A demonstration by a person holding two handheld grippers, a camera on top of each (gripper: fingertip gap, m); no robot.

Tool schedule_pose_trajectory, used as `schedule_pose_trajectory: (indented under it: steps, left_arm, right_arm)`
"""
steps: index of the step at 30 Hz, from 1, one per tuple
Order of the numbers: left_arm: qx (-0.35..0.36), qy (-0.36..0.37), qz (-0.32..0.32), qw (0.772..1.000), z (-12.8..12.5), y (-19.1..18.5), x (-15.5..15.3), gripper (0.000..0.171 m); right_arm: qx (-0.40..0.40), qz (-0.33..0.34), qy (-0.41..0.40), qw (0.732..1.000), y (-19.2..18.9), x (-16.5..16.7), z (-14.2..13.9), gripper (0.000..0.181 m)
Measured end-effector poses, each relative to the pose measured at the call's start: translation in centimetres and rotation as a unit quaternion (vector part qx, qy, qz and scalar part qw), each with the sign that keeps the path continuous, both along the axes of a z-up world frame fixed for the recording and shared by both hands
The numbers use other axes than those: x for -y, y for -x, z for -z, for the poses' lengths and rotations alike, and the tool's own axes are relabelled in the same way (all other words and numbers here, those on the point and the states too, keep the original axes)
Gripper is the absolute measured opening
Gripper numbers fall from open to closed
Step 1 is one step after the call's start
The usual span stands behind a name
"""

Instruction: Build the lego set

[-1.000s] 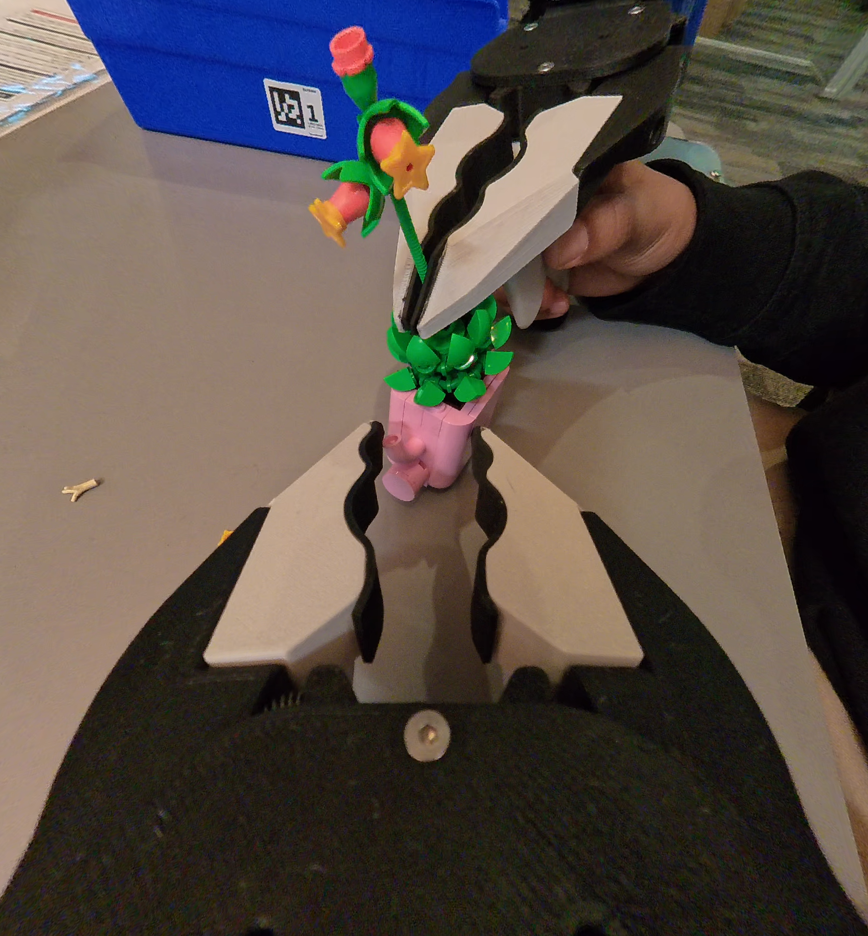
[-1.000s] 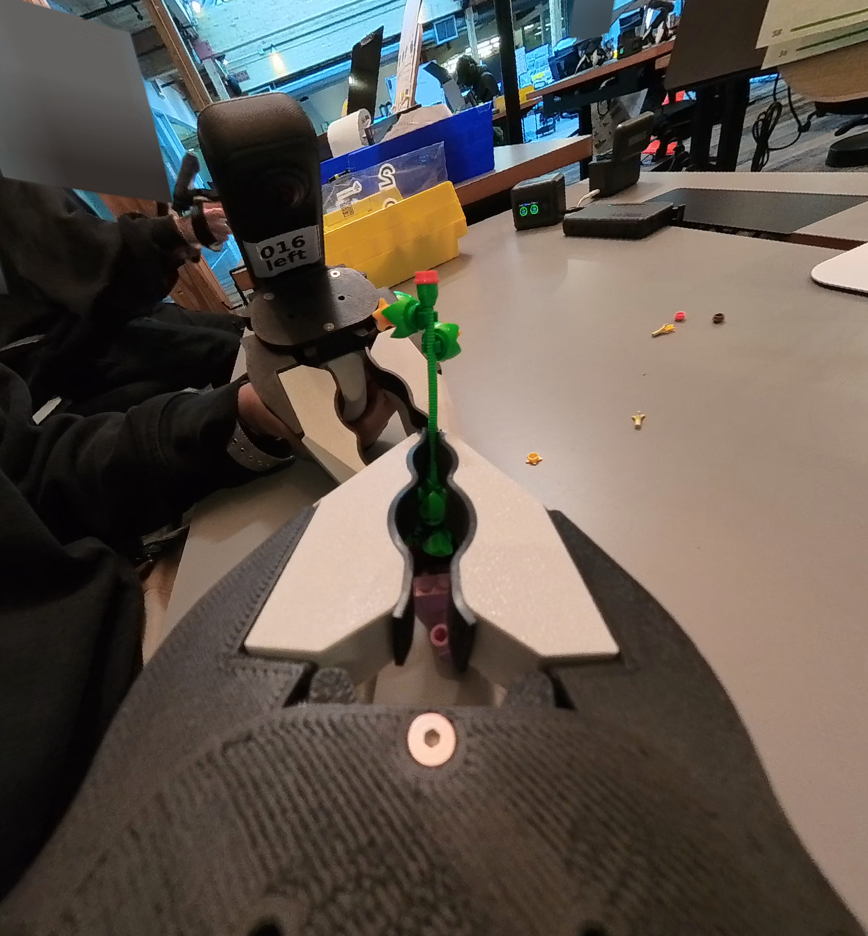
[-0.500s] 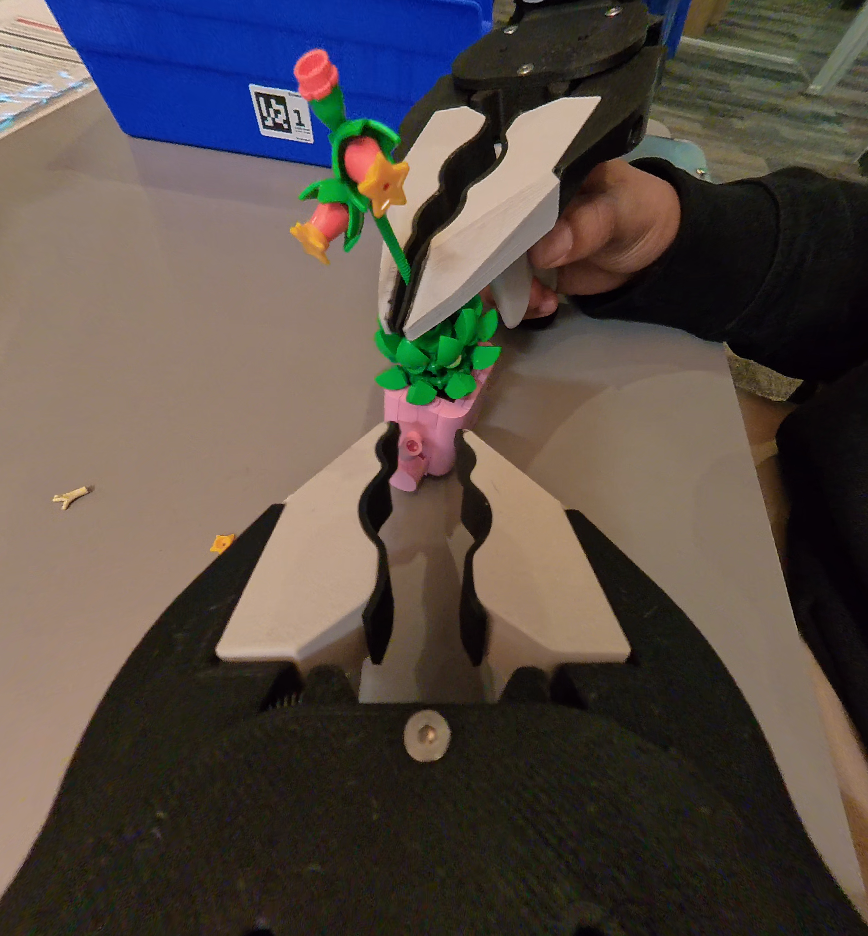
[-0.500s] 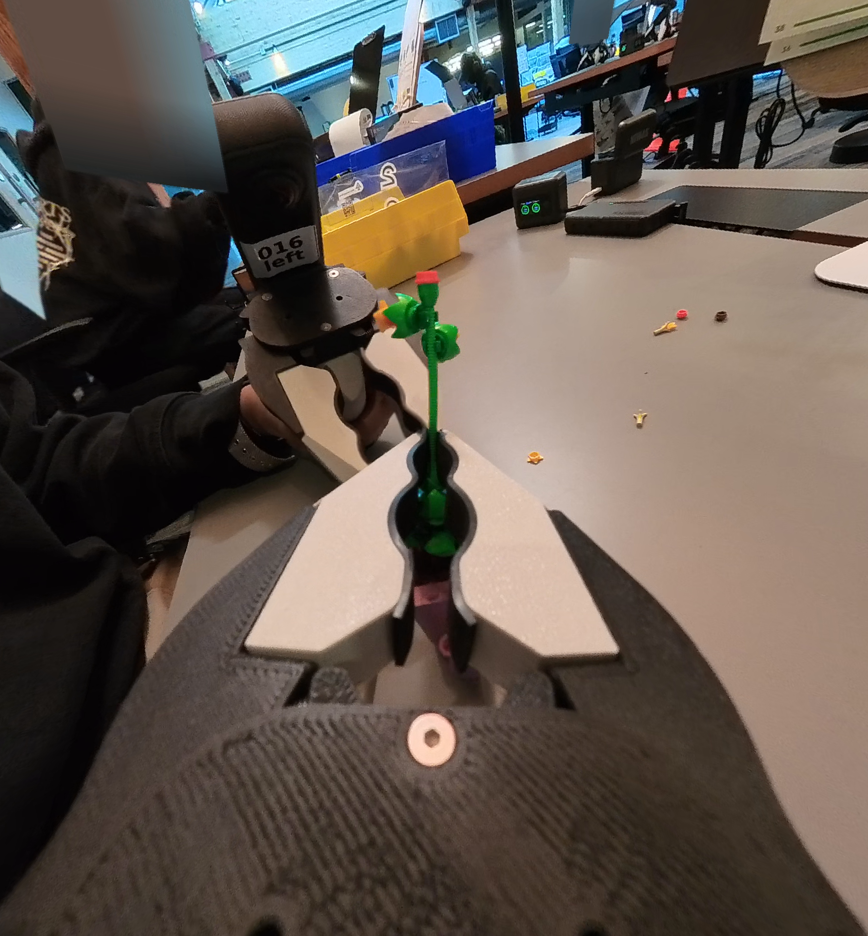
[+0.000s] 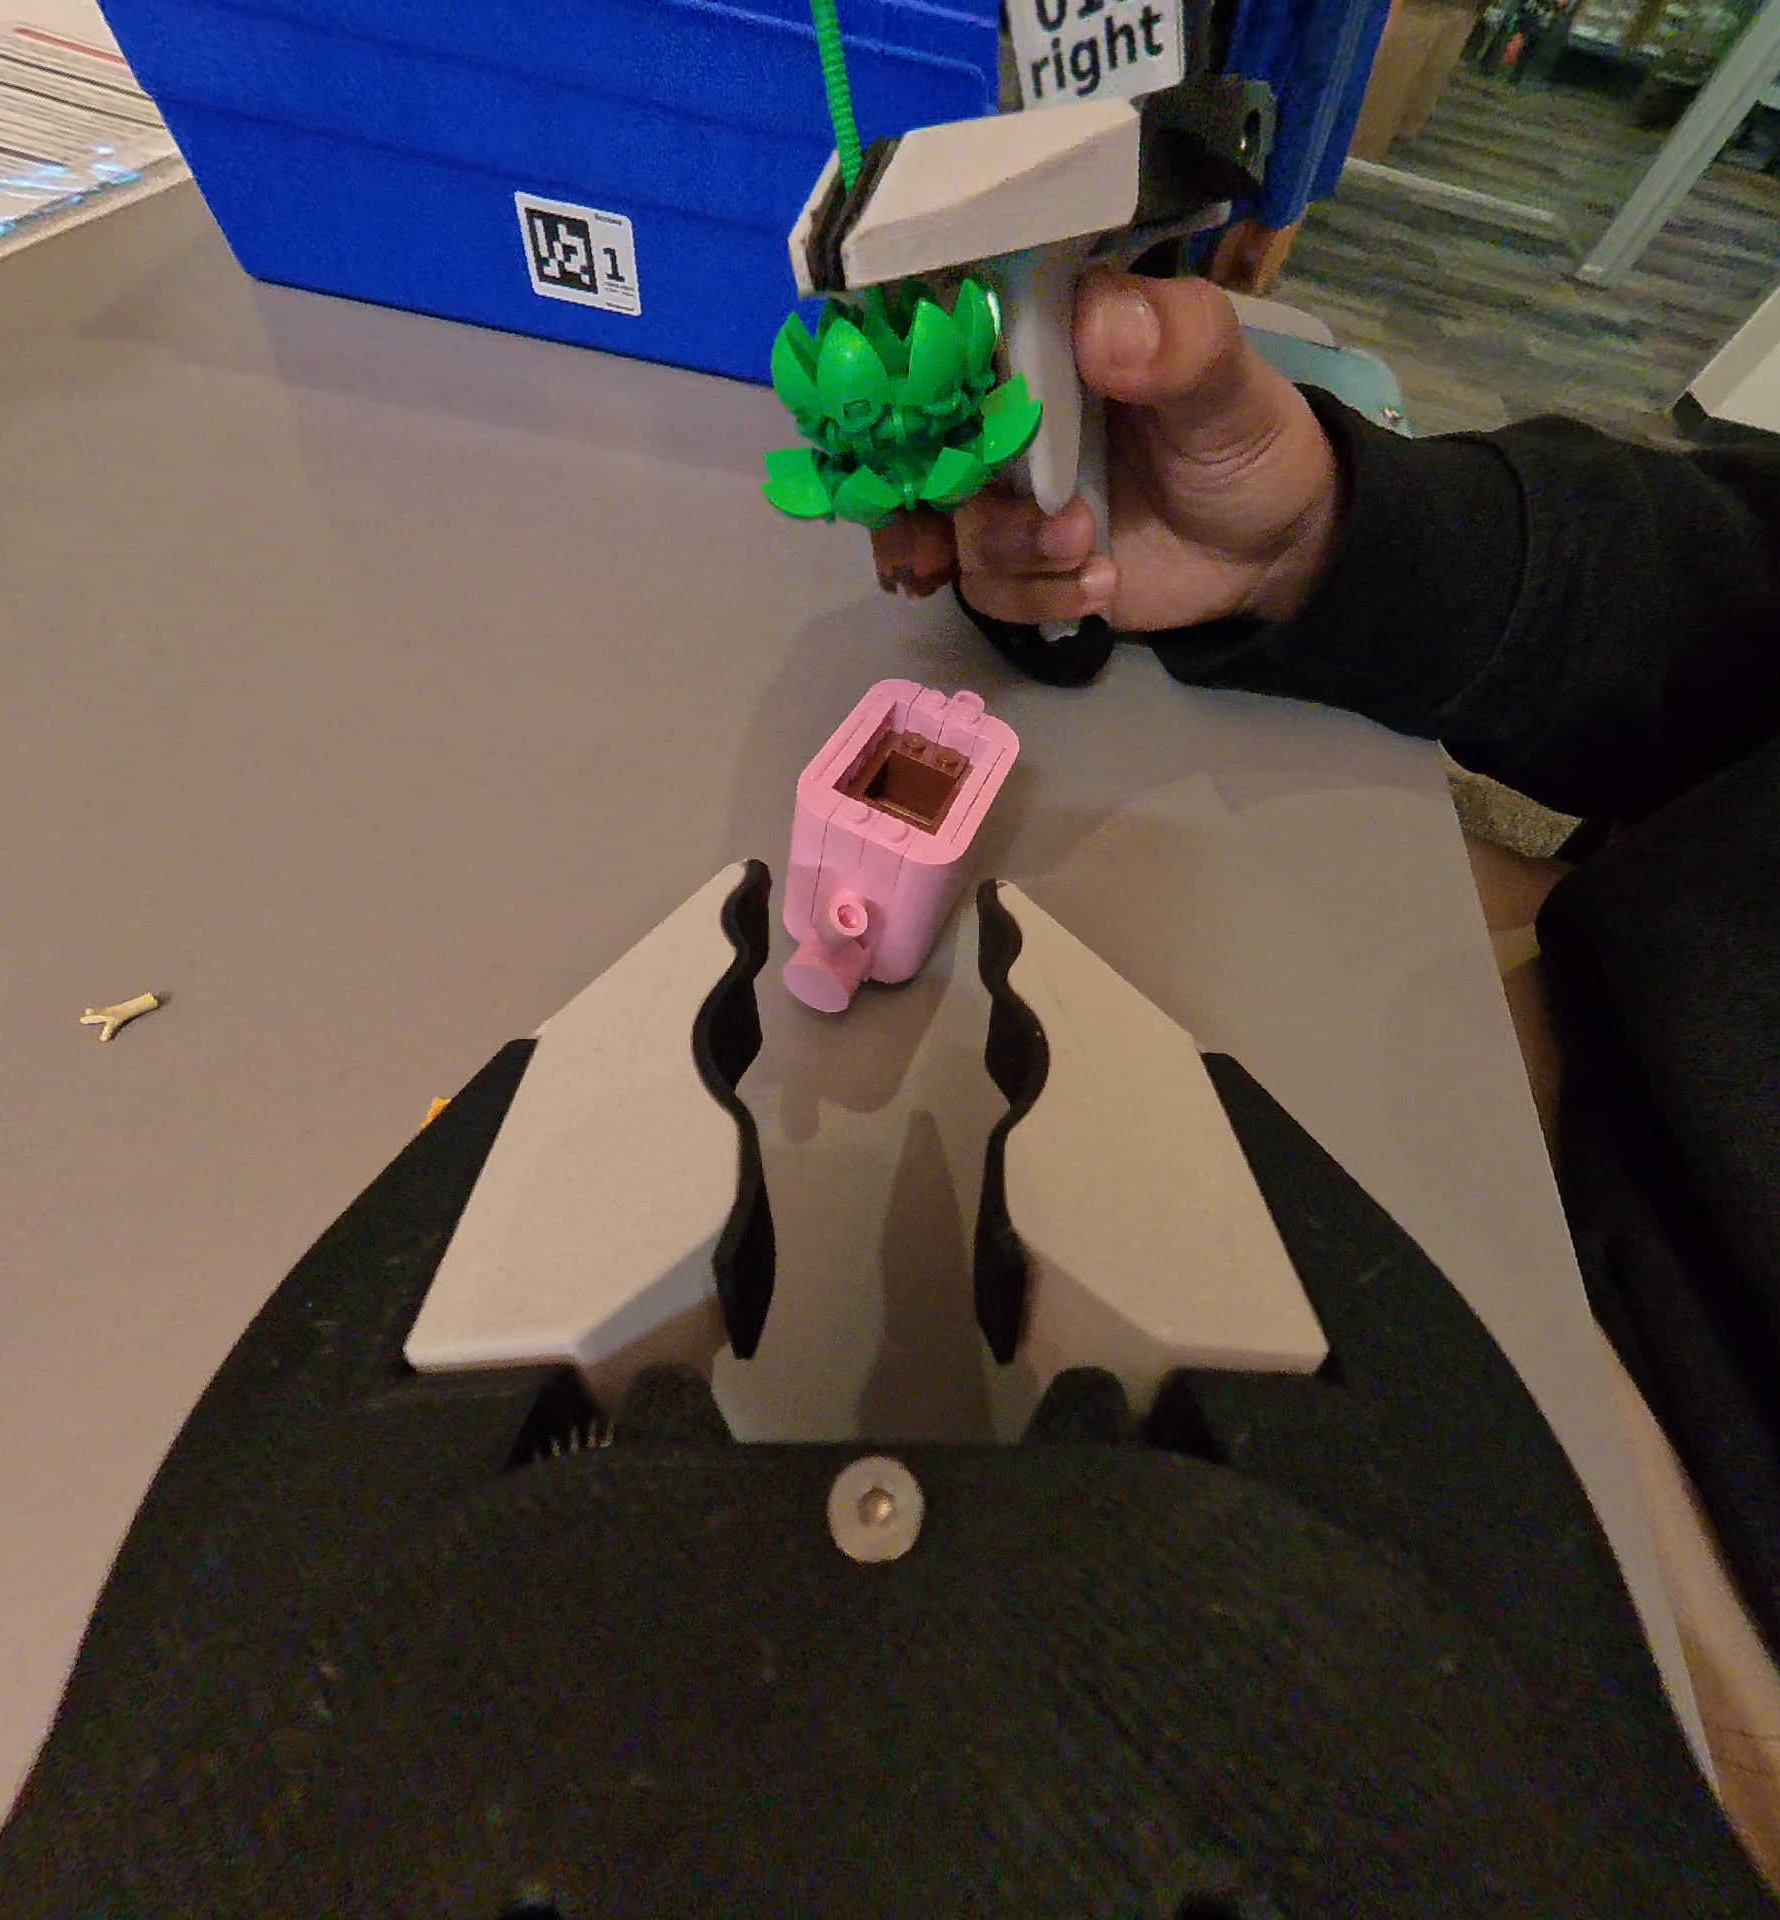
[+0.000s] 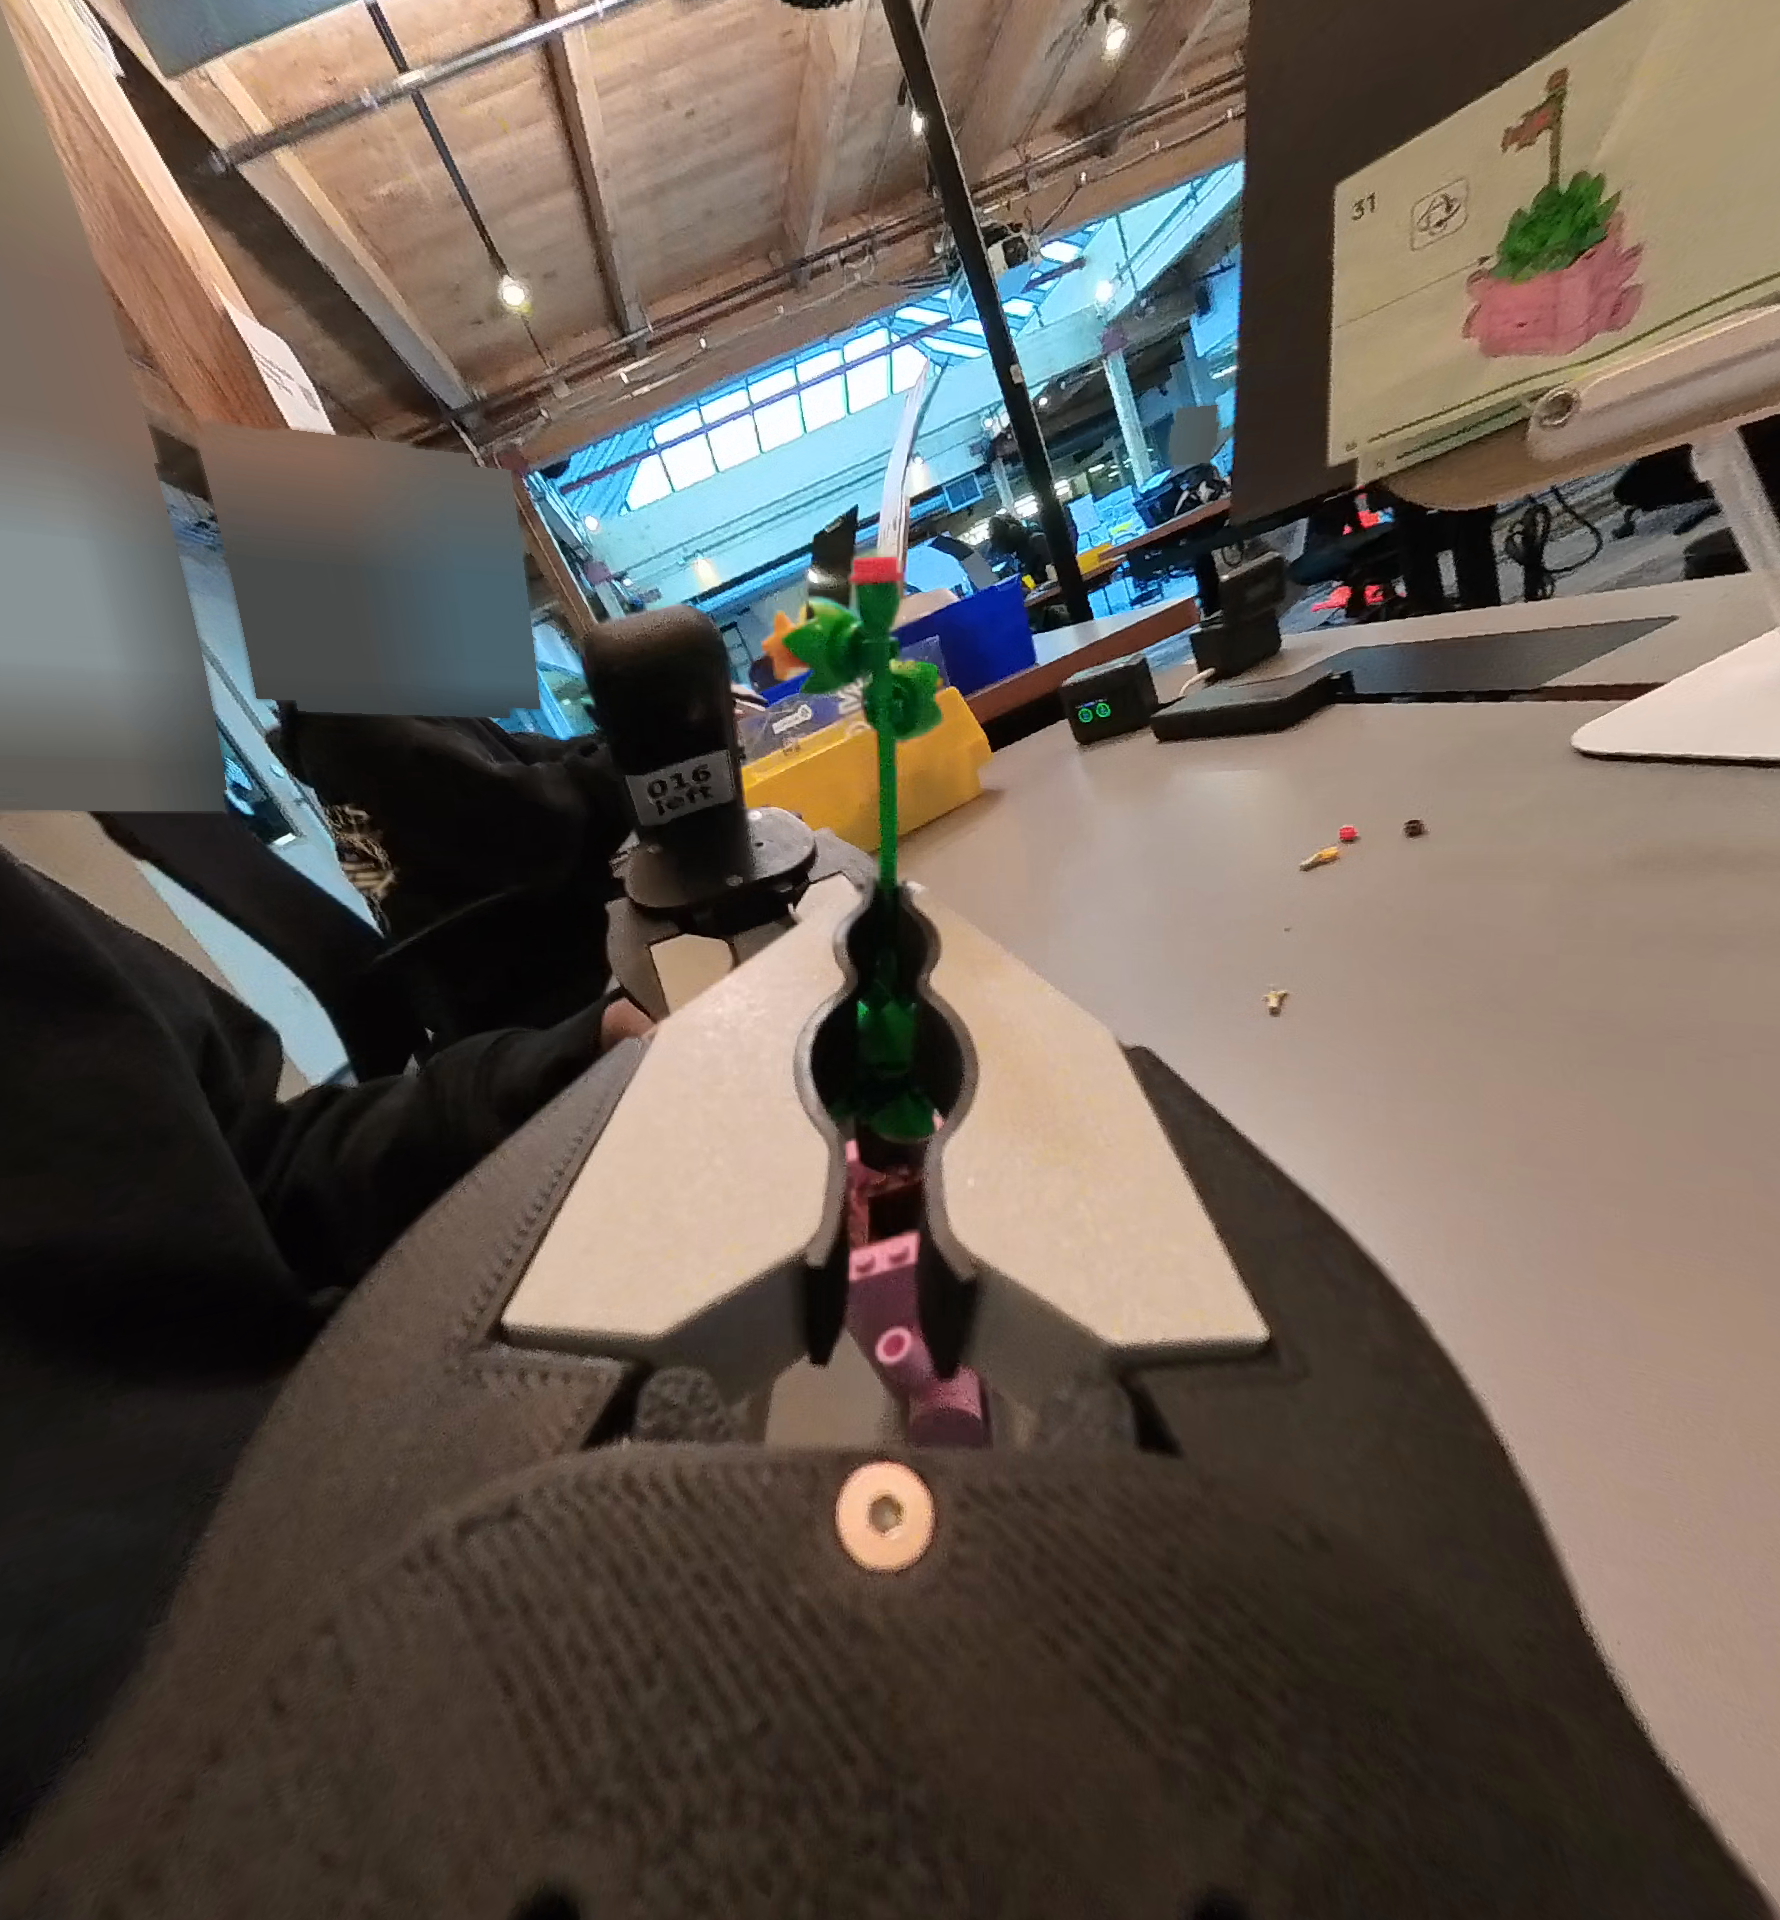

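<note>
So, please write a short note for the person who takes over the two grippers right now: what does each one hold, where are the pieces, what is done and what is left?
Left gripper: open, empty, low over the table, fingertips either side of the pink pot.
Right gripper: shut on the green stem, holding the leafy plant in the air above the pot.
Pot: on the table, top open, brown bricks inside visible.
Done: plant and pot each built.
Left: seat the plant in the pot, probably steadying the pot with the left gripper; a few small loose pieces lie on the table.
</note>
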State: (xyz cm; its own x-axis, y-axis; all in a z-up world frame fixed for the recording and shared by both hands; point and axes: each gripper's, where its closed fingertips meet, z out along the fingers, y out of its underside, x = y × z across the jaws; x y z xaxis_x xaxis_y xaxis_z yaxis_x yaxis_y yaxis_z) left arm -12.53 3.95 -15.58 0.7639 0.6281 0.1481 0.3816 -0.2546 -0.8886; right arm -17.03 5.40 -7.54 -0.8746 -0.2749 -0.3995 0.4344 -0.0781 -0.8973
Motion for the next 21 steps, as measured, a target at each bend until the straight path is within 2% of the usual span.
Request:
schedule_pose_trajectory:
  steps: [3, 6, 9, 12, 19, 21]
  left_arm:
    - [-0.006, -0.012, -0.006, 1.000, -0.4, 0.1, 0.1, 0.043]
    - [-0.037, -0.061, -0.015, 0.997, -2.4, 0.4, 0.0, 0.049]
    - [-0.071, -0.141, -0.011, 0.987, -5.5, 0.1, -0.4, 0.050]
    - [-0.064, -0.229, 0.023, 0.971, -7.6, -0.7, -1.4, 0.048]
    - [-0.018, -0.285, 0.068, 0.956, -8.0, -1.3, -4.3, 0.036]
    - [-0.014, -0.286, 0.069, 0.956, -7.9, -1.2, -4.5, 0.026]
  right_arm:
    - [-0.004, -0.010, 0.006, 1.000, -0.5, 0.1, -0.2, 0.000]
    - [0.030, -0.048, 0.042, 0.998, -1.5, 0.0, -1.2, 0.000]
    - [0.060, -0.083, 0.084, 0.991, -2.3, -0.4, -2.5, 0.000]
    - [0.083, -0.101, 0.121, 0.984, -2.6, -0.9, -3.6, 0.000]
    - [0.093, -0.121, 0.148, 0.977, -3.5, -1.0, -4.4, 0.000]
    - [0.092, -0.124, 0.146, 0.977, -3.8, -0.8, -4.3, 0.000]
